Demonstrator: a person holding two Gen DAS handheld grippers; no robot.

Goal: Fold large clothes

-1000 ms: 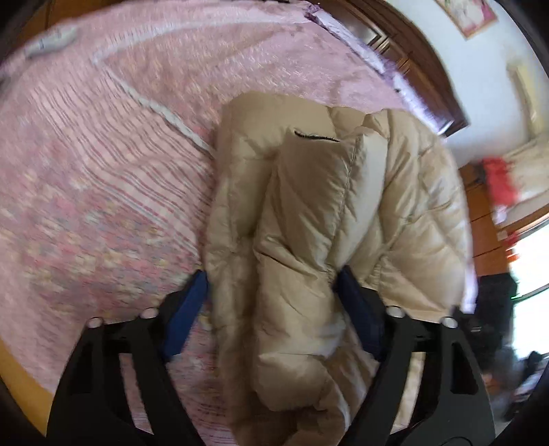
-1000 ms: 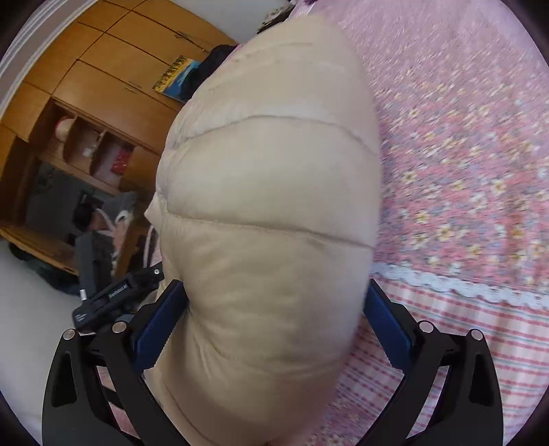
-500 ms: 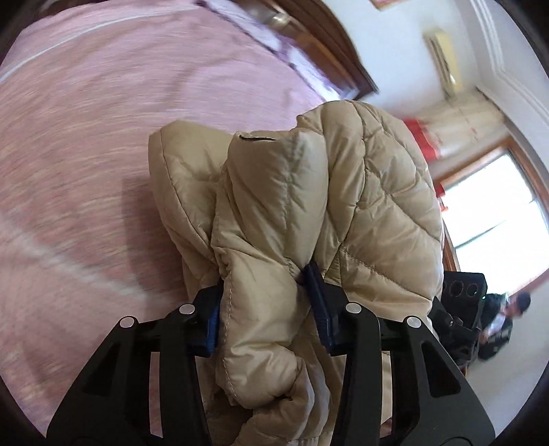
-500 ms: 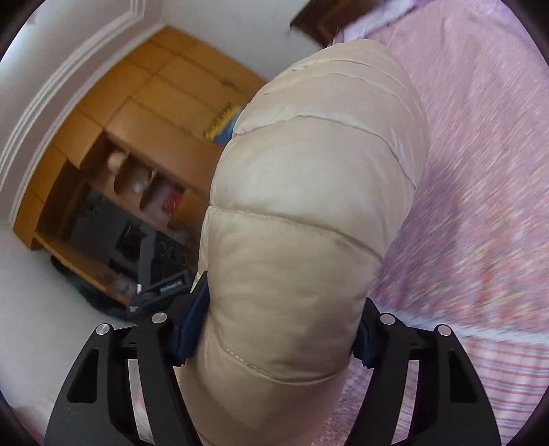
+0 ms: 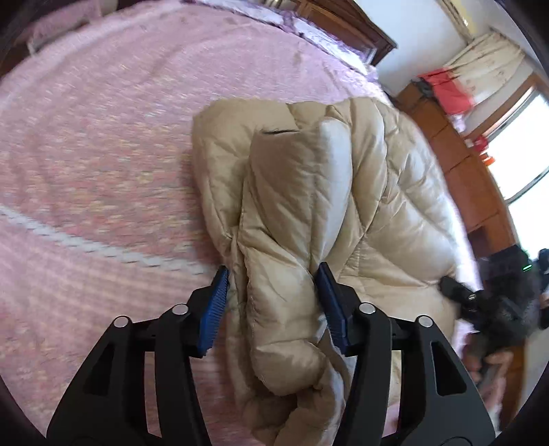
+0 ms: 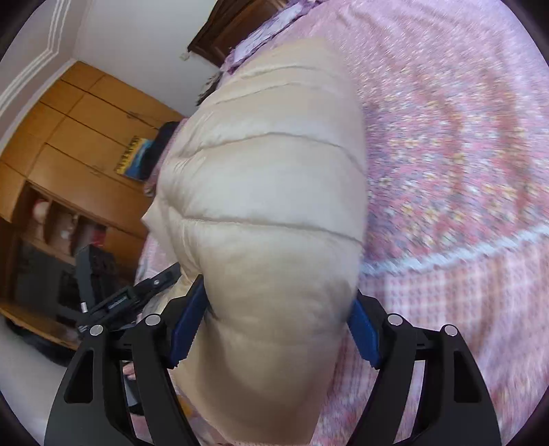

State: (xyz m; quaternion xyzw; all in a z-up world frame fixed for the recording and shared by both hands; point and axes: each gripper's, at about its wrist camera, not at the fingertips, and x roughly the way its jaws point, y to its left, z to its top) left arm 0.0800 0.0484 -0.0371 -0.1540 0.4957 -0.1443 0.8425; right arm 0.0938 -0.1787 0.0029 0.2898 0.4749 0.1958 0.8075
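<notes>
A beige quilted down jacket (image 5: 343, 206) lies folded on the pink bedspread (image 5: 103, 154). My left gripper (image 5: 271, 295) has its blue pads on either side of a thick folded part of the jacket and pinches it. In the right wrist view the same jacket (image 6: 267, 223) bulges up between the blue pads of my right gripper (image 6: 274, 315), which squeezes a puffy edge of it. The jacket fills the middle of that view and hides what lies behind it.
The bed's dark wooden headboard (image 5: 343, 24) is at the far end. A wooden wardrobe with open shelves (image 6: 68, 171) stands beside the bed. A window and red cloth (image 5: 449, 92) are at the right. The other gripper (image 5: 480, 302) shows at the jacket's right edge.
Both grippers lifted and then lowered the jacket toward the bed. The left jaws stand a little wider than half a second ago, still around the jacket.
</notes>
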